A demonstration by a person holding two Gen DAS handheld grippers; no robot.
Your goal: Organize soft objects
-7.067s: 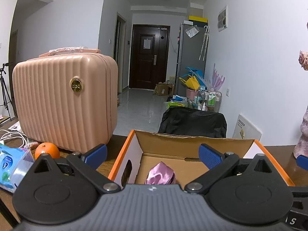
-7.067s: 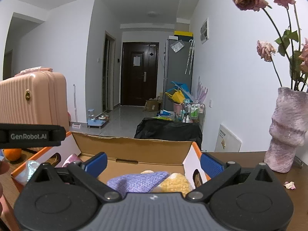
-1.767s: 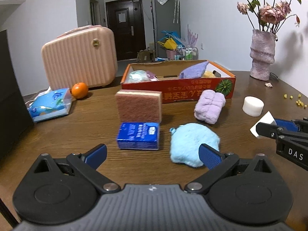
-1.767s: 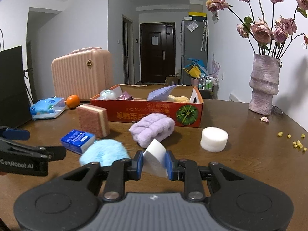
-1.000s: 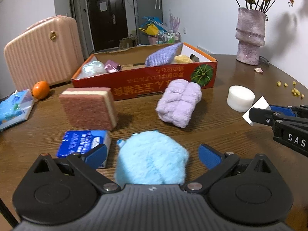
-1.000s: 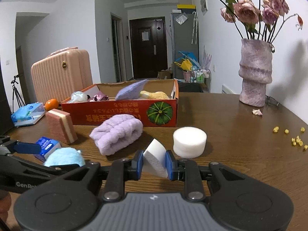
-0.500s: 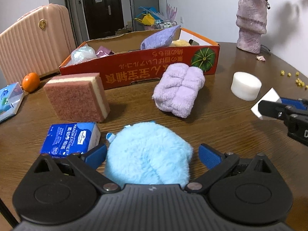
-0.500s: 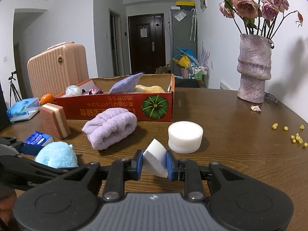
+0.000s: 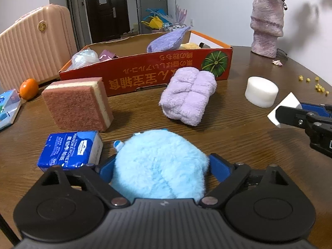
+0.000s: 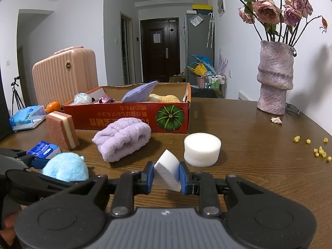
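A fluffy light-blue puff (image 9: 159,170) lies on the wooden table between the blue pads of my left gripper (image 9: 161,166). Its jaws are closing, and the pads just reach the fur without squeezing it. My right gripper (image 10: 166,176) is shut on a white foam wedge (image 10: 167,172) held a little above the table; the wedge (image 9: 288,105) also shows at the right of the left wrist view. Ahead lie a rolled purple towel (image 9: 188,95), a white foam cylinder (image 9: 261,91) and a pink-and-cream sponge (image 9: 76,103). Behind them stands the red cardboard box (image 9: 155,72) with several soft items inside.
A blue tissue pack (image 9: 68,147) lies just left of the puff. A pink suitcase (image 9: 35,47), an orange (image 9: 29,86) and a wipes pack (image 10: 27,117) are at the far left. A purple vase (image 10: 275,83) with dried roses stands at the far right, with yellow crumbs (image 10: 320,152) near it.
My left gripper has moved forward over the blue puff and its jaws have come in to the puff's sides. The right gripper has kept still with the wedge.
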